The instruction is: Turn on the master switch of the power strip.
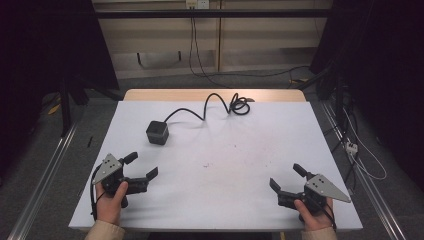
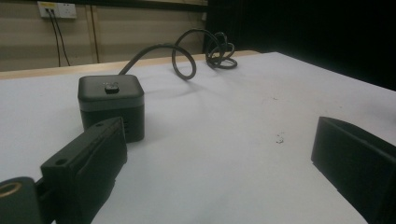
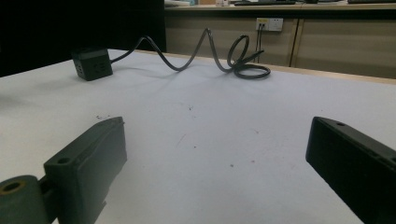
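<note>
A dark cube-shaped power socket (image 1: 157, 132) sits on the white table top (image 1: 225, 165), left of centre. Its black cable (image 1: 210, 102) runs back in loops to a coil (image 1: 240, 106) near the far edge. My left gripper (image 1: 141, 166) rests at the front left, held by a hand, jaws wide apart with nothing between them. In the left gripper view the cube (image 2: 111, 105) stands just beyond the left jaw, apart from it. My right gripper (image 1: 288, 177) rests at the front right, also open and holding nothing. In the right gripper view the cube (image 3: 92, 63) lies far off at the left.
A wooden strip (image 1: 215, 95) edges the table's far side. Wall sockets (image 2: 57, 9) with plugged leads sit on the back wall. Cables and a white power strip (image 1: 351, 147) lie on the floor at the right. Metal rails (image 1: 45, 175) run along both sides of the table.
</note>
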`<state>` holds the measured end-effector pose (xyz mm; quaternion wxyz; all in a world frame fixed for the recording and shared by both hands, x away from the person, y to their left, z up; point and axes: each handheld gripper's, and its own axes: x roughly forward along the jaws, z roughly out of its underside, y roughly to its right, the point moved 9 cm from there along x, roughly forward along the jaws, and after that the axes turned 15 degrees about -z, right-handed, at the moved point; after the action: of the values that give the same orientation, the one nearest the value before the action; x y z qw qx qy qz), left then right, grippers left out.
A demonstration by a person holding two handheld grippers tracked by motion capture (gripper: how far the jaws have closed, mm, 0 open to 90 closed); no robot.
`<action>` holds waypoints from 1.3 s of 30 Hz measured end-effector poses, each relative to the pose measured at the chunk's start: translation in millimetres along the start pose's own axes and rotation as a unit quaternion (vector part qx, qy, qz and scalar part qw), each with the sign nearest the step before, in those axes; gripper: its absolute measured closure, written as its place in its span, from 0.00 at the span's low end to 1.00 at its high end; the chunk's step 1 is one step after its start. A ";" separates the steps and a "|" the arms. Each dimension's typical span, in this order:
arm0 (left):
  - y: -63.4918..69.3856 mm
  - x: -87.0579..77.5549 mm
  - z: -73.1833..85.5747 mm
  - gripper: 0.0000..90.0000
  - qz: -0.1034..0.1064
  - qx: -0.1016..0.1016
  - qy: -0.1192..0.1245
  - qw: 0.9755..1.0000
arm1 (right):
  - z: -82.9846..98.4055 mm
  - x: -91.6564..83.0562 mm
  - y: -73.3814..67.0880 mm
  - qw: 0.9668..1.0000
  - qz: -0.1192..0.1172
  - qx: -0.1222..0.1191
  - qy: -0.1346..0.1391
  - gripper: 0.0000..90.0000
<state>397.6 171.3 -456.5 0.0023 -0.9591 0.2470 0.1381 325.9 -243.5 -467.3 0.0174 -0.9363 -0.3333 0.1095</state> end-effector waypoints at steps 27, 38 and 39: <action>-6.7 24.9 -11.4 0.06 -0.010 -0.016 -0.025 1.000 | 1.0 -5.1 -0.9 1.000 -0.001 0.000 -0.001 0.05; -17.3 37.1 -17.7 0.11 -0.029 -0.019 -0.031 0.999 | 0.8 -4.9 -0.8 1.000 -0.002 0.000 0.000 0.05; -17.6 37.9 -18.3 0.11 -0.030 -0.019 -0.033 0.999 | 0.8 -4.9 -0.8 1.000 -0.002 0.000 0.000 0.05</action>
<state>442.6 167.4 -450.1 -0.0040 -0.9609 0.2152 0.1741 321.5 -246.0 -467.0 0.0180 -0.9357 -0.3349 0.1092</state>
